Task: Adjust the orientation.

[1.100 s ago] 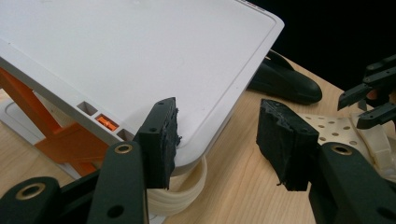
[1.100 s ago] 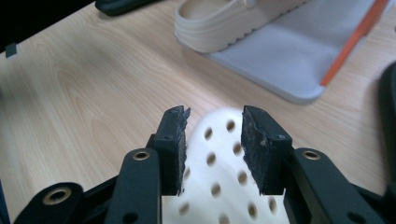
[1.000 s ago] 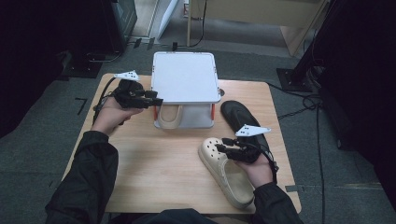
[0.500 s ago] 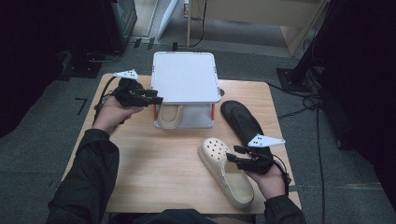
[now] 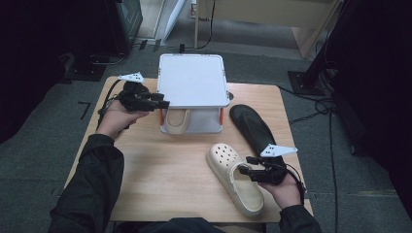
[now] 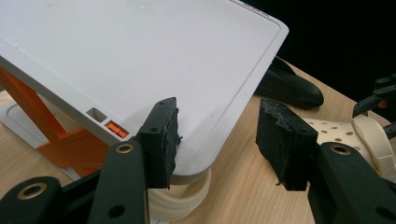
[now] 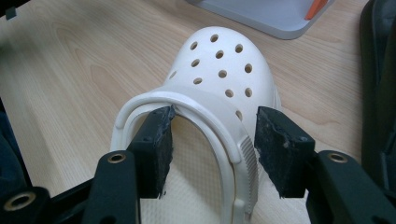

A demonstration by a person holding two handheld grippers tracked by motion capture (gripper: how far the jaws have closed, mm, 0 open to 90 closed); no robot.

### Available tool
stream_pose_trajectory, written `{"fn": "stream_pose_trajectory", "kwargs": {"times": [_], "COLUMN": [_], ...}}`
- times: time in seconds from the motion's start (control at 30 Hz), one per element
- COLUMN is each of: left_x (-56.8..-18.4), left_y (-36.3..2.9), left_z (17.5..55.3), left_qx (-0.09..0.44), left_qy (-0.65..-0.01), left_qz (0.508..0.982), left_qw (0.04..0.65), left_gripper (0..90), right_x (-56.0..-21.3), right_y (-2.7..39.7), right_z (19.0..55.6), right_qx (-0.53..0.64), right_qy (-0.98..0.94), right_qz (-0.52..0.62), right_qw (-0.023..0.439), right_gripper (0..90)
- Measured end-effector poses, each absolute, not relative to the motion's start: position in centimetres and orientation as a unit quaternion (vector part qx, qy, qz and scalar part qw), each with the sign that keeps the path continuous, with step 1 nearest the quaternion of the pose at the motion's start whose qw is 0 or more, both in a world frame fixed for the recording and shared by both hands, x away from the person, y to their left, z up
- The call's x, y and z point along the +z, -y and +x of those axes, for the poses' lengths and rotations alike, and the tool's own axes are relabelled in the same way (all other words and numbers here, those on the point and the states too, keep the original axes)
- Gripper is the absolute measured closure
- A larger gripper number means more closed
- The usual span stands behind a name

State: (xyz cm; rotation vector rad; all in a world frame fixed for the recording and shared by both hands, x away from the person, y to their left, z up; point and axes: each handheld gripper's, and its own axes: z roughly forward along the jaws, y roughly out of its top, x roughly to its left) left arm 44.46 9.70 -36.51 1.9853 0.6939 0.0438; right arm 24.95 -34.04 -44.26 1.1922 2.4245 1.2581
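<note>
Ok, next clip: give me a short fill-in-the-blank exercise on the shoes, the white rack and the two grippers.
1. The cream clog on the table has round ____ in its toe.
2. The right gripper has one jaw inside the clog's opening and one outside its ____.
3. The black sandal lies on the ____.
4. The left gripper is at a corner of the white rack's ____ shelf.

Missing words: holes; side wall; table; top

A cream perforated clog (image 5: 234,177) lies sole-down near the table's front right, strap raised, toe pointing away.
</note>
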Motion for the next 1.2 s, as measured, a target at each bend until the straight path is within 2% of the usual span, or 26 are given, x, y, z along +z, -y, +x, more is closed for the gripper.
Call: {"fn": "stream_pose_trajectory", "kwargs": {"times": [0.17, 0.4, 0.8, 1.2], "left_x": [-36.5, -36.6, -36.6, -36.6], "left_y": [-9.7, -9.7, -9.7, -9.7], "left_z": [44.5, 44.5, 44.5, 44.5], "left_qx": [0.017, 0.017, 0.017, 0.016], "left_qy": [-0.286, -0.286, -0.286, -0.287], "left_qz": [0.819, 0.819, 0.818, 0.817], "left_qw": [0.497, 0.497, 0.498, 0.501], "left_gripper": [48.8, 48.9, 49.1, 49.1], "right_x": [-44.6, -45.4, -45.3, -44.6], "right_y": [33.9, 33.0, 32.4, 32.0], "right_z": [24.9, 25.3, 25.9, 26.1], "right_qx": [0.401, 0.371, 0.363, 0.389], "right_qy": [-0.820, -0.834, -0.827, -0.806], "right_qz": [0.400, 0.398, 0.412, 0.429], "right_qw": [0.076, 0.093, 0.121, 0.124], "right_gripper": [47.4, 48.1, 64.1, 71.6]}}
